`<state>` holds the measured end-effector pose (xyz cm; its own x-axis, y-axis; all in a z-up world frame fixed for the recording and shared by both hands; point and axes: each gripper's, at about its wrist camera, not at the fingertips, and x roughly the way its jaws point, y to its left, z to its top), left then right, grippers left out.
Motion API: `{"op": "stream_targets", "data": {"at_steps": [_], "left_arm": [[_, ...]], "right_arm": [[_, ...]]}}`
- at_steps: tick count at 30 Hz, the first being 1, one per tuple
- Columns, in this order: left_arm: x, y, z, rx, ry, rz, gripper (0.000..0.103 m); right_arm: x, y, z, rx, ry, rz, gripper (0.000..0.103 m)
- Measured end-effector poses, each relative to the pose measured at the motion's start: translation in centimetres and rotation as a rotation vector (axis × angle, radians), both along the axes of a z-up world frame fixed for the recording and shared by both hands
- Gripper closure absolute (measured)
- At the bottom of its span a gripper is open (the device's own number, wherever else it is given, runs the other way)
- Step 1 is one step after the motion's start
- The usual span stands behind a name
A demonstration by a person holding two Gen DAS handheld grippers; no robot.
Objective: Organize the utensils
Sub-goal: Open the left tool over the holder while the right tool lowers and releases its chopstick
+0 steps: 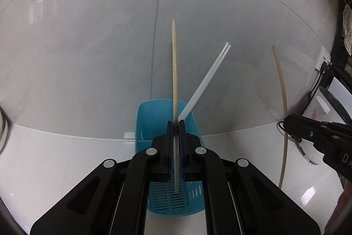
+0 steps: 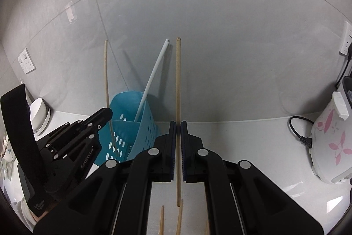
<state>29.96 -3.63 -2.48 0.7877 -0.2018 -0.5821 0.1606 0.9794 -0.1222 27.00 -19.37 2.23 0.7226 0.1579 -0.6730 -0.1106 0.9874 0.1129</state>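
Note:
A blue perforated utensil holder (image 1: 154,116) stands on the white counter against the wall; it also shows in the right wrist view (image 2: 129,122). Two white chopsticks (image 1: 206,78) lean inside it. My left gripper (image 1: 176,123) is shut on a wooden chopstick (image 1: 174,72), held upright with its lower end down inside the holder. My right gripper (image 2: 178,123) is shut on another wooden chopstick (image 2: 178,80), held upright to the right of the holder. In the left wrist view this chopstick (image 1: 282,98) and the right gripper (image 1: 288,124) sit at the right.
More wooden chopsticks (image 2: 162,219) lie on the counter below my right gripper. A white rice cooker with pink flowers (image 2: 330,138) and its black cord (image 2: 297,131) stand at the right. White bowls (image 2: 39,111) sit at the left. Wall sockets (image 2: 26,61) are on the tiles.

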Motion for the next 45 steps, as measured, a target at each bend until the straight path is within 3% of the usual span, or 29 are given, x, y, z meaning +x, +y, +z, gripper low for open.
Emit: {"op": "stream_targets", "data": {"at_steps": [6, 9, 12, 14, 19, 22, 27, 33, 45], "left_arm": [[-0.4, 0.7, 0.4, -0.003, 0.004, 0.006, 0.094], [-1.0, 1.3, 1.3, 0.009, 0.007, 0.032, 0.066], [-1.8, 1.8, 1.9, 0.021, 0.022, 0.059, 0.047], [-2.3, 2.1, 2.0, 0.009, 0.037, 0.067, 0.041], [-3.9, 3.2, 2.8, 0.01, 0.055, 0.1, 0.014], [-4.5, 4.2, 3.1, 0.024, 0.055, 0.122, 0.007], [-5.0, 5.0, 2.9, 0.061, 0.057, 0.15, 0.006], [-5.1, 6.4, 2.4, 0.036, 0.087, 0.183, 0.006], [-4.8, 8.3, 1.5, 0.02, 0.133, 0.232, 0.006]], "right_arm": [[0.3, 0.3, -0.2, -0.003, 0.003, 0.023, 0.099], [0.4, 0.3, 0.1, 0.007, -0.003, 0.031, 0.099], [0.4, 0.5, 0.8, 0.029, -0.011, 0.046, 0.099], [0.3, 0.8, 1.2, 0.042, -0.02, 0.063, 0.099], [0.5, 1.3, 2.2, 0.08, -0.053, 0.088, 0.099], [0.8, 1.5, 2.6, 0.124, -0.081, 0.107, 0.099], [1.5, 2.3, 2.8, 0.174, -0.13, 0.13, 0.099], [1.8, 4.2, 2.5, 0.196, -0.192, 0.168, 0.099], [2.1, 7.5, -1.0, 0.126, -0.201, 0.183, 0.099]]}}
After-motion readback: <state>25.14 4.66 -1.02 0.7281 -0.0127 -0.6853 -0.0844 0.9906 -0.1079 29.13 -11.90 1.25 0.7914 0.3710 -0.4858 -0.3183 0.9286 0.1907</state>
